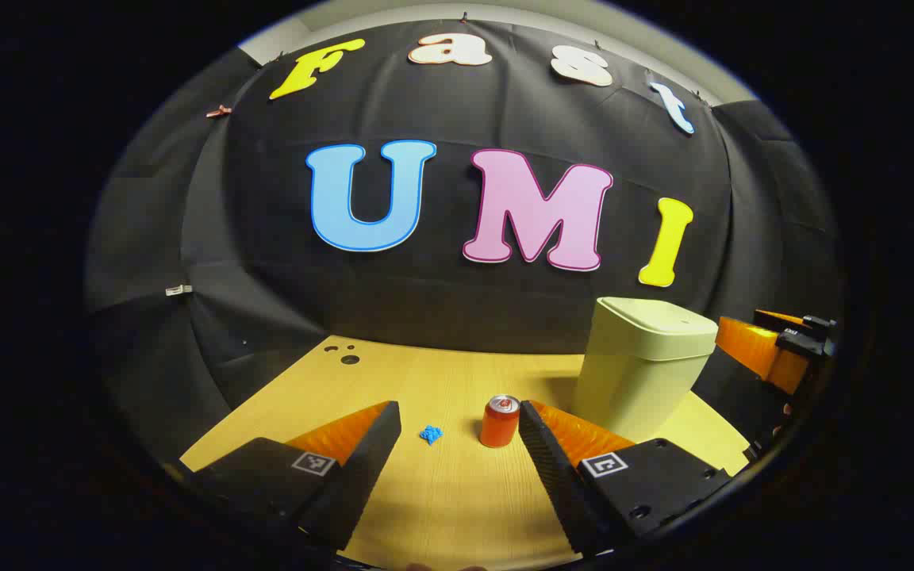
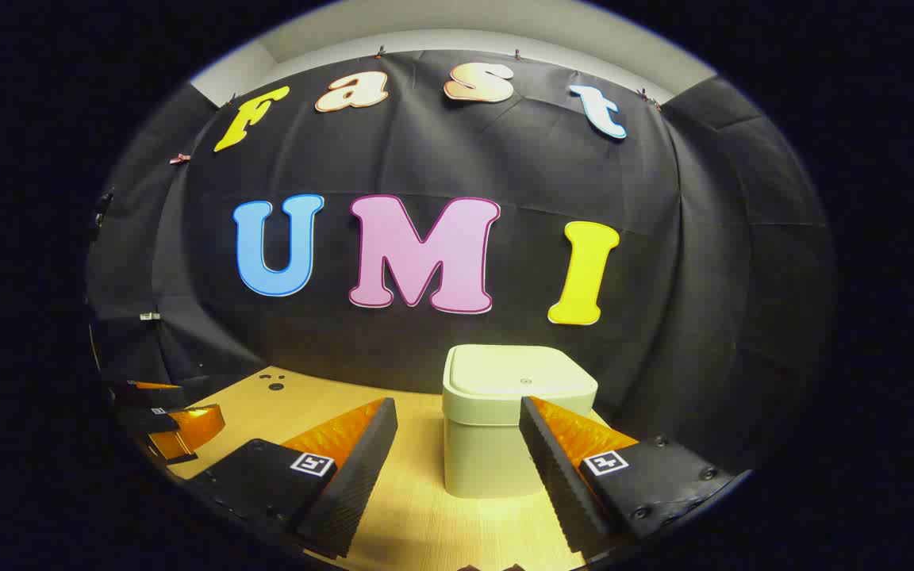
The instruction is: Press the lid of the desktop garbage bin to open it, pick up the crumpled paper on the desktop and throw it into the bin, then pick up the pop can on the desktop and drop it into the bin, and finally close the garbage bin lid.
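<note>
A pale wooden desktop (image 1: 441, 381) is filling the lower part of both views, with black cloth hanging as the wall behind it and a strip of light wall and ceiling showing above the cloth. The garbage bin (image 2: 508, 428) is standing upright toward the back of the desktop, its lid (image 2: 520, 373) lying flat and closed. In the left gripper view, the pop can (image 1: 499, 422) is standing upright just left of the bin and the small blue crumpled paper (image 1: 430, 434) is lying farther left of it. A few dark holes (image 1: 343, 354) are showing in the desktop well left of the bin. The left gripper (image 1: 459, 428) is hovering with fingers spread wide, holding nothing; the right gripper (image 2: 458, 424) is facing the bin, fingers likewise apart and empty
</note>
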